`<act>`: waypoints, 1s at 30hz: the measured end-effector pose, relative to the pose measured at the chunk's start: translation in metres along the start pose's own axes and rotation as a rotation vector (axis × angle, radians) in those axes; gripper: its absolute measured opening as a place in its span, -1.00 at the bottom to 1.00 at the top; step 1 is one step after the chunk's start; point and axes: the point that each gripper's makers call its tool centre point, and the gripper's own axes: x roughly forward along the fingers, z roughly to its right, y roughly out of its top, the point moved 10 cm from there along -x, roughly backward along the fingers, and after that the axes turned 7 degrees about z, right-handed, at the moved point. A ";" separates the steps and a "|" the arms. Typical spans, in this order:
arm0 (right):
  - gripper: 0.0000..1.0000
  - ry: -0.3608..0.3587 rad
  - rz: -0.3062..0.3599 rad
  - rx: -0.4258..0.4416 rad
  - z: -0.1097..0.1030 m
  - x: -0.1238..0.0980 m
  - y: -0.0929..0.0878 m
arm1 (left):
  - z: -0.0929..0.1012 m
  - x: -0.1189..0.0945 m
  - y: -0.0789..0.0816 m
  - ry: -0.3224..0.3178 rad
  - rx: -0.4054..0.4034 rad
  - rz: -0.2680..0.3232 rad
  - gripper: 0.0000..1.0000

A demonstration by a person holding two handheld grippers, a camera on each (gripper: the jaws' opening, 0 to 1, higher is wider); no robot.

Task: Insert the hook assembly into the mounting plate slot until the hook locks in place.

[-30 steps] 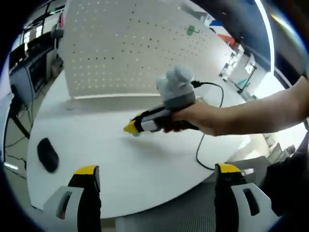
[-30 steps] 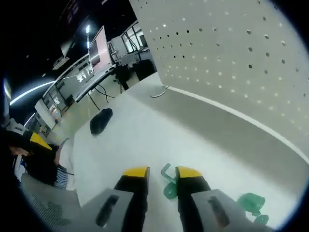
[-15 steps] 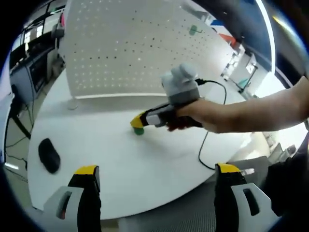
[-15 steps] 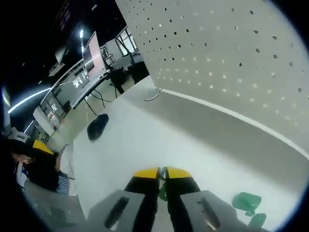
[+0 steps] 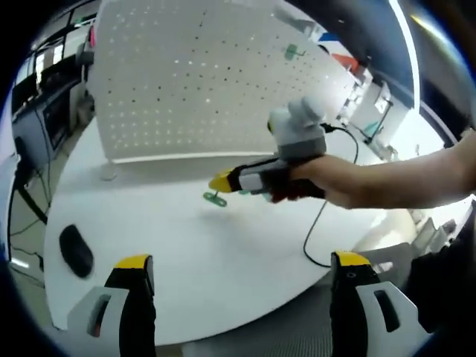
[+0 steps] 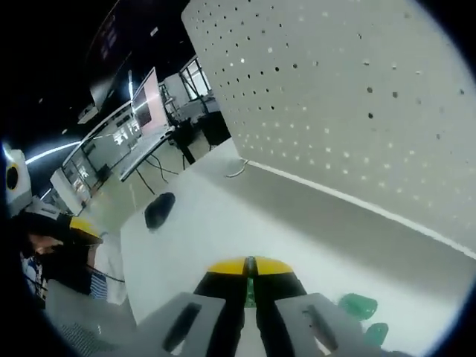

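Your right gripper [image 6: 248,266] has its 2 jaws pressed together on a green hook [image 6: 250,288], which shows as a thin green strip in the gap between the yellow tips. In the left gripper view you can see that same gripper [image 5: 223,181] held in your hand [image 5: 327,181] above the white table [image 5: 186,245], with the green hook [image 5: 216,198] hanging just under its tips, clear of the tabletop. The white pegboard [image 5: 193,74] stands upright at the back of the table, and 1 green hook [image 5: 291,51] already sits high on it. Your left gripper [image 5: 242,264] hangs at the near table edge with its 2 jaws spread wide, holding nothing. In the right gripper view, 2 more green hooks [image 6: 358,306] lie on the table beside the jaws. A black mouse [image 5: 76,250] rests on the table well apart from the pegboard.
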 end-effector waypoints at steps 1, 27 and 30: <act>-1.00 0.000 0.012 0.003 0.000 -0.003 0.003 | 0.000 0.000 0.002 0.000 0.003 0.005 1.00; -1.00 0.004 0.356 0.103 -0.055 -0.124 0.051 | 0.017 -0.003 0.047 -0.026 0.073 0.133 0.90; -1.00 0.006 0.387 0.107 -0.066 -0.137 0.051 | 0.024 0.000 0.052 -0.049 0.075 0.146 0.88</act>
